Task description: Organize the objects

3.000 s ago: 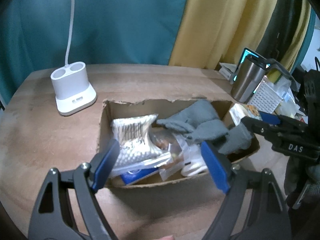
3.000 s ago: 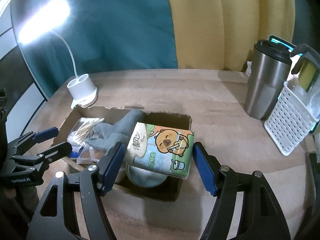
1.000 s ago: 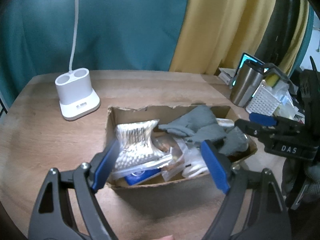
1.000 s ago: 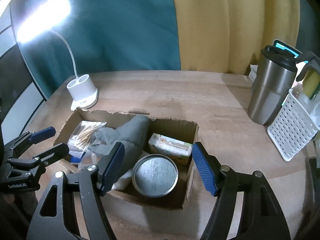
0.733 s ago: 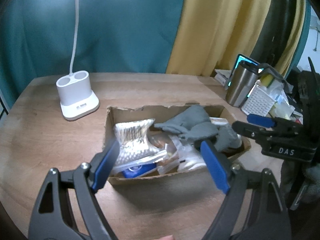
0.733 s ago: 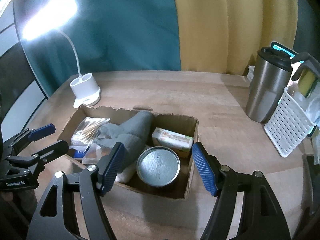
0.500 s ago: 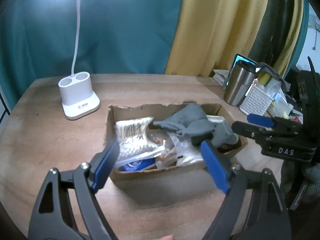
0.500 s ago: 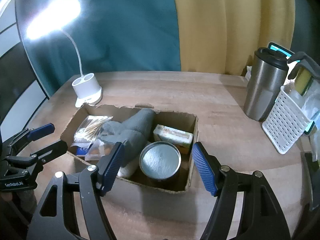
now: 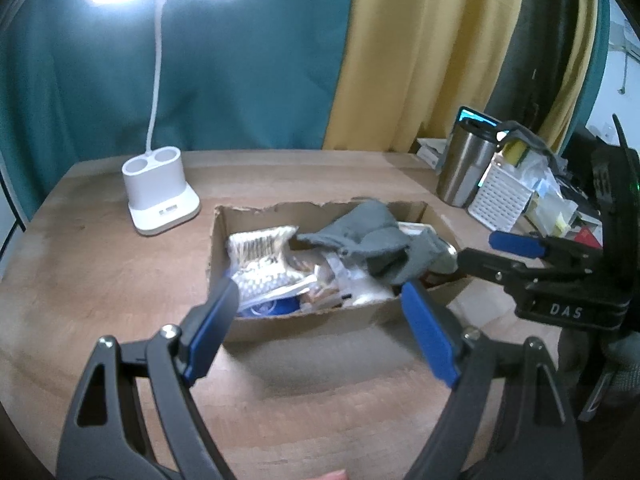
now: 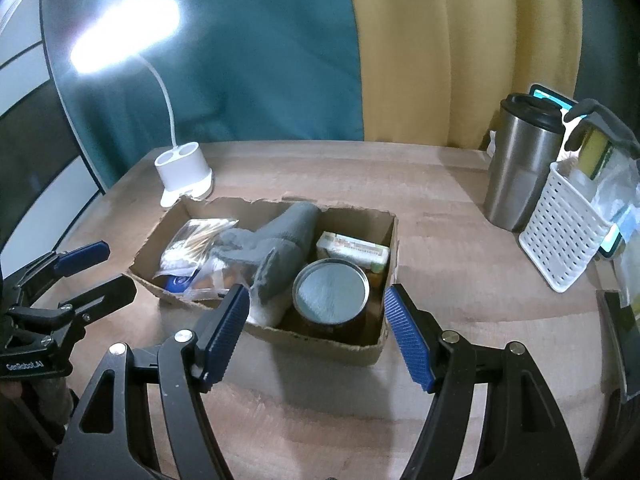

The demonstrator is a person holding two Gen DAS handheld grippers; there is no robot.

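An open cardboard box sits mid-table and holds a grey cloth, a round tin with a metal lid, a tissue pack on its edge and a bag of cotton swabs. My right gripper hangs open just before the box's near wall, nothing between its blue pads. My left gripper is open too, empty, in front of the box, with the grey cloth and swab bag beyond. Each gripper shows in the other's view: right, left.
A lit white desk lamp stands on its base left of the box. A steel tumbler and a white perforated basket full of items stand at the right. Teal and yellow curtains close the back.
The tissue pack, between the right gripper's pads three seconds ago, now lies in the box. Both grippers have drawn back from the box, which looks smaller and farther.
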